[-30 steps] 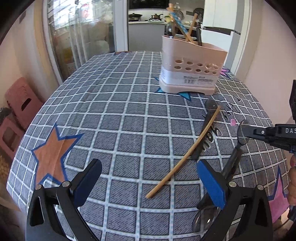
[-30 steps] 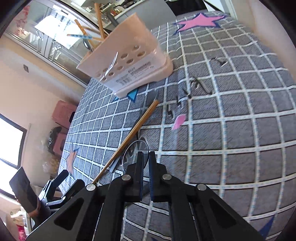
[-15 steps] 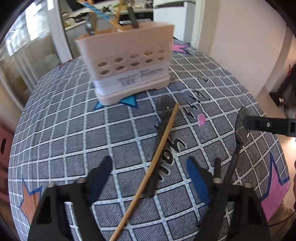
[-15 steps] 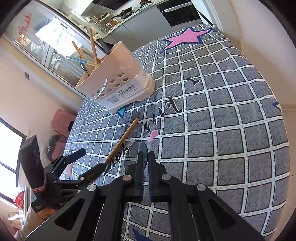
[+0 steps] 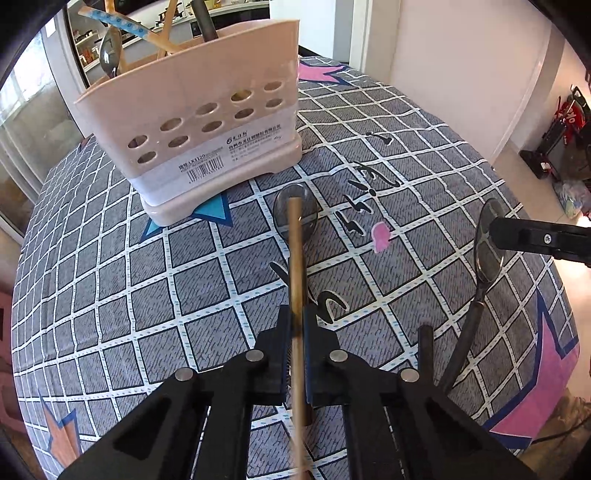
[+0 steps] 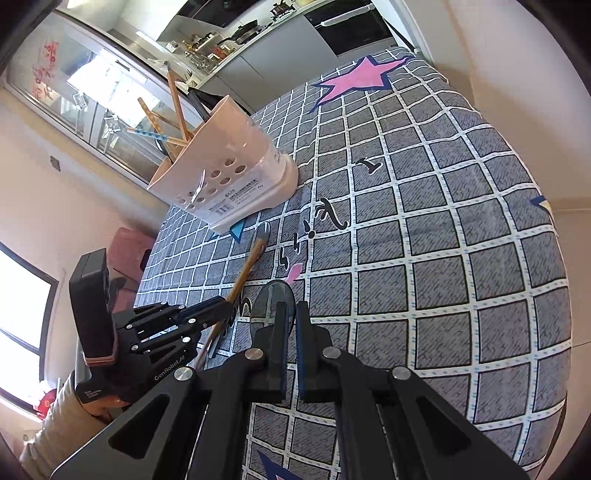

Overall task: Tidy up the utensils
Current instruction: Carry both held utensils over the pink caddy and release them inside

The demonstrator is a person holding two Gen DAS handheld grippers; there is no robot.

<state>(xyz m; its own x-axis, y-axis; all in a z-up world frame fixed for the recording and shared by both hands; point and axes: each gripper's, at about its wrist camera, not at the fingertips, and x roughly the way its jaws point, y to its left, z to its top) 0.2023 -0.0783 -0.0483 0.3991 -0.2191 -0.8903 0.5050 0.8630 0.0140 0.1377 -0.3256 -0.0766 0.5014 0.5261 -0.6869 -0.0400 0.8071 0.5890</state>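
Observation:
My left gripper (image 5: 296,314) is shut on a wooden chopstick (image 5: 296,258) that points toward the pink utensil holder (image 5: 199,122). The chopstick's tip lies over the bowl of a dark spoon (image 5: 295,214) on the tablecloth. My right gripper (image 6: 290,308) is shut on the bowl of a second metal spoon (image 6: 271,302); that spoon (image 5: 487,247) hangs from it at the right of the left wrist view, handle down. The holder (image 6: 229,177) has several utensils standing in it. The left gripper (image 6: 221,306) also shows in the right wrist view, on the chopstick (image 6: 243,273).
The round table carries a grey checked cloth (image 5: 110,277) with star prints. A pink stool (image 6: 127,243) stands beyond the table's left edge. A white wall (image 5: 461,66) is close on the right. A kitchen counter (image 6: 280,29) lies behind.
My left gripper moved toward the holder and went from open to shut on the wooden chopstick. My right gripper kept hold of the spoon and lifted slightly.

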